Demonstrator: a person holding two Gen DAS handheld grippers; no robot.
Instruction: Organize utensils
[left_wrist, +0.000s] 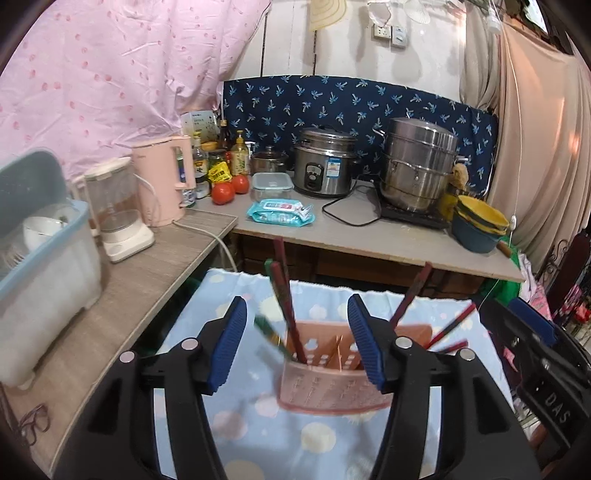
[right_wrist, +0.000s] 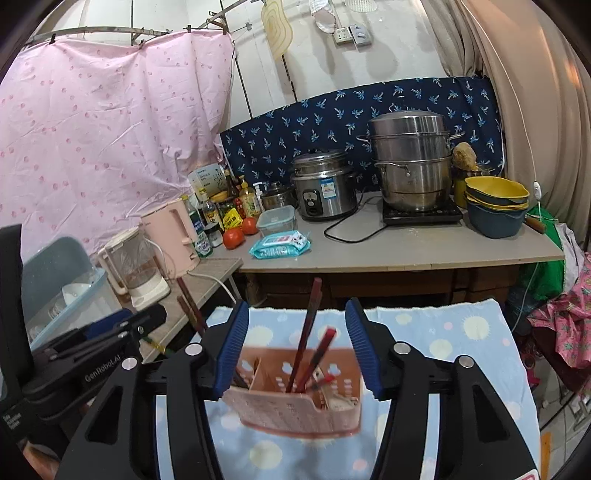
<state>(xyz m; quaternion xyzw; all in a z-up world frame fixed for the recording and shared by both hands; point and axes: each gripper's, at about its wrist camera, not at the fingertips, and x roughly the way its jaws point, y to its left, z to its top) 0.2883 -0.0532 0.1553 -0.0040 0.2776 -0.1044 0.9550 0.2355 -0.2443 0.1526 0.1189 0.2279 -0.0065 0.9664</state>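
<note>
A pink utensil holder (left_wrist: 334, 373) with slotted walls and inner dividers stands on a pale blue cloth (left_wrist: 258, 435) dotted with cream and pink circles. Dark red chopsticks (left_wrist: 286, 295) stand upright in its left compartment, and more red chopsticks (right_wrist: 308, 343) lean in the right one — a blurred greenish stick (left_wrist: 267, 330) shows just left of the holder in the left wrist view.

The left gripper (left_wrist: 297, 343) hangs above the holder's left part, its blue-padded fingers (left_wrist: 229, 343) apart and pressing on nothing. The right gripper (right_wrist: 297, 347) is over the right part, fingers (right_wrist: 364, 347) likewise spread — the chopsticks rise between them untouched.

Beyond the cloth, a grey tabletop (left_wrist: 369, 240) carries a rice cooker (left_wrist: 325, 162), a stacked steel steamer (left_wrist: 419, 166), two tomatoes (left_wrist: 223, 192), a pack of wipes (left_wrist: 280, 212) and yellow and blue bowls (left_wrist: 478, 223). On the left sit a pink kettle (left_wrist: 164, 182) and a blender (left_wrist: 118, 210).
</note>
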